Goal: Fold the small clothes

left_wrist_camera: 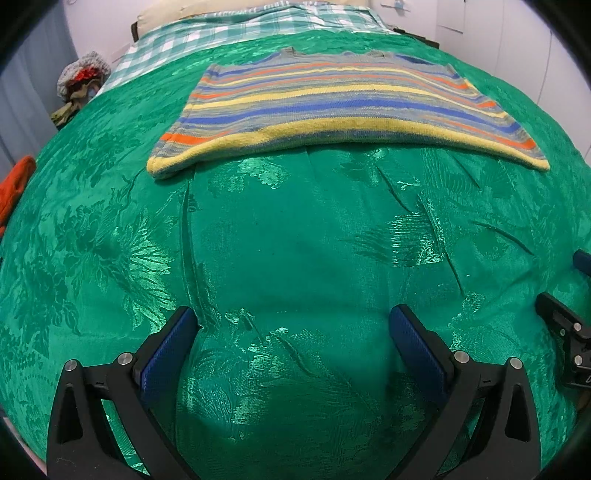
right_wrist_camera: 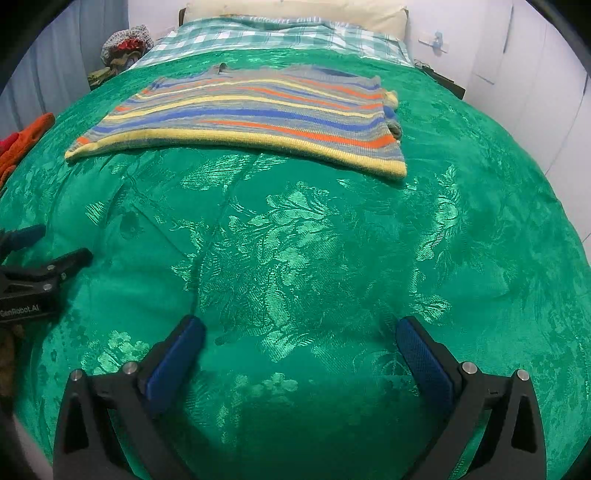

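Left gripper (left_wrist_camera: 293, 321): jaws wide apart, holding nothing, low over the near part of the bed.
Right gripper (right_wrist_camera: 301, 330): jaws wide too, empty, just to the right of the left one (each shows at the edge of the other's view).
Bed cover (right_wrist_camera: 295, 240): green, shiny, flower-patterned, with a few creases between the grippers and the garment.
Striped sweater (left_wrist_camera: 332, 107): lies flat across the far half of the bed, yellow hem toward the near side, neckline at the far edge; well apart from both grippers.
Sleeves: appear tucked in already; a bunched bit of cloth (right_wrist_camera: 391, 110) shows at its right edge.
Step in hand: likely the approach before the next fold, no cloth gripped yet.
Next move calls for: both grippers reaching far to the hem corners, left and right, pinching them and carrying the hem toward the neckline.
Beyond: checked sheet (right_wrist_camera: 258, 37) and pillow (right_wrist_camera: 295, 13) at the far end.
Hard to make out: orange cloth (left_wrist_camera: 14, 184) cut off at the left edge; a heap of things (left_wrist_camera: 81, 81) far left, too blurred to name.
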### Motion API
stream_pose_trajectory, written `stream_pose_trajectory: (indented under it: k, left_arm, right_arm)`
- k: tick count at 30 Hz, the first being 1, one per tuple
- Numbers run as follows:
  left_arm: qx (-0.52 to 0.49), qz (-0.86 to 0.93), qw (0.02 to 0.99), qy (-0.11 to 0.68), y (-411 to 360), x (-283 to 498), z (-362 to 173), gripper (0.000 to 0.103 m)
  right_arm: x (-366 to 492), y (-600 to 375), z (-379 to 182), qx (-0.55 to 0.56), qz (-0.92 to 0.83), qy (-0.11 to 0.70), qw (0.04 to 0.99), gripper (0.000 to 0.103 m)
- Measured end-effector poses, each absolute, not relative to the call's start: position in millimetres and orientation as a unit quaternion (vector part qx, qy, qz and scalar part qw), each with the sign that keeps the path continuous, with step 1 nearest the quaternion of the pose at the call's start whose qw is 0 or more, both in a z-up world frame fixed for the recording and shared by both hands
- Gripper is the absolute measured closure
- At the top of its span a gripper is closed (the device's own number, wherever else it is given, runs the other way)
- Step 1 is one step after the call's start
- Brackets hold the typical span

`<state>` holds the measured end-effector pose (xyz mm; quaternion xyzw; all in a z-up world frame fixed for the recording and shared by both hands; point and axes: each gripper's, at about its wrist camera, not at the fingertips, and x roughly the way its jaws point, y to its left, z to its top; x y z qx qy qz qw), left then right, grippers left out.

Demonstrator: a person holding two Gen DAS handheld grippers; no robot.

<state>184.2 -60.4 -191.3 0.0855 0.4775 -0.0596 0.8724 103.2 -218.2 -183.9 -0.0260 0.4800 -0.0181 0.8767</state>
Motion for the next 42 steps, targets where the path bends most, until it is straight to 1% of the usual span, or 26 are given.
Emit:
stream_pose_trajectory:
  k: [22,25,27,29,30,32,34,37,38,39,40,42]
  left_arm:
    - [0.085,-0.061,0.874,0.475,-61,183,-191,0.001]
    - [0.074,-0.075,0.874,0.474,-56,180,-184,0.001]
    - [0.082,-0.091,0.869,0.479,-57,174,-170,0.003]
    - [0.102,-0.129,0.884,0.438,-72,157,-142,0.003]
    - [0.113,-0.155,0.892,0.41,-85,151,-128,0.003]
    - [0.14,-0.211,0.89,0.379,-119,148,-109,0.003]
    - [0.155,-0.259,0.881,0.365,-156,157,-100,0.003]
    - [0.137,-0.318,0.859,0.377,-209,191,-102,0.012]
    - [0.137,-0.335,0.846,0.392,-228,205,-109,0.014]
    - [0.144,-0.344,0.836,0.402,-243,216,-115,0.016]
    - [0.156,-0.347,0.829,0.41,-260,227,-123,0.022]
    - [0.169,-0.339,0.819,0.431,-287,247,-142,0.025]
  right_arm:
    - [103,-217,-183,-0.027,-0.022,0.482,0.875,0.0]
    - [103,-219,-180,-0.021,-0.021,0.483,0.875,0.0]
    - [104,-226,-172,0.002,-0.001,0.493,0.87,0.0]
    - [106,-239,-161,0.026,0.034,0.505,0.862,0.001]
    - [108,-251,-151,0.051,0.05,0.498,0.864,0.002]
    - [118,-283,-128,0.094,0.056,0.467,0.878,0.002]
    - [150,-321,-106,0.131,0.056,0.443,0.885,0.002]
    - [214,-371,-95,0.201,0.079,0.44,0.871,0.003]
    - [238,-385,-97,0.224,0.089,0.446,0.862,0.005]
    - [263,-396,-103,0.24,0.099,0.458,0.85,0.013]
    - [290,-406,-111,0.249,0.103,0.474,0.838,0.018]
    - [328,-416,-128,0.258,0.098,0.507,0.817,0.037]
